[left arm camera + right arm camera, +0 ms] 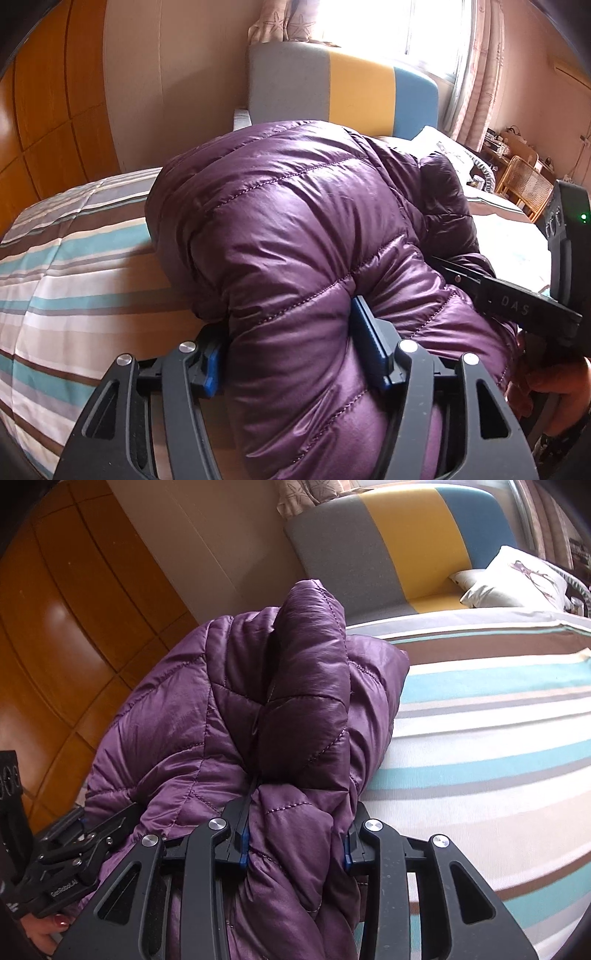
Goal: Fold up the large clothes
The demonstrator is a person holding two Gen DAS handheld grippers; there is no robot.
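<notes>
Purple jacket (295,221) bunched between both grippers' jaws

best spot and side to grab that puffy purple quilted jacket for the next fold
Grip the purple quilted down jacket at a thick stitched edge, as the left tool and right tool do now, coming from the near side of the striped bedspread. The slippery, puffy panels squash, so a bunched seam probably holds better than a flat panel.

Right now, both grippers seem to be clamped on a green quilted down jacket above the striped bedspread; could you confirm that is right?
Not quite: the jacket is purple, not green, as both wrist views show. The rest holds: the left gripper and right gripper each pinch its padding above the striped bedspread.
</notes>
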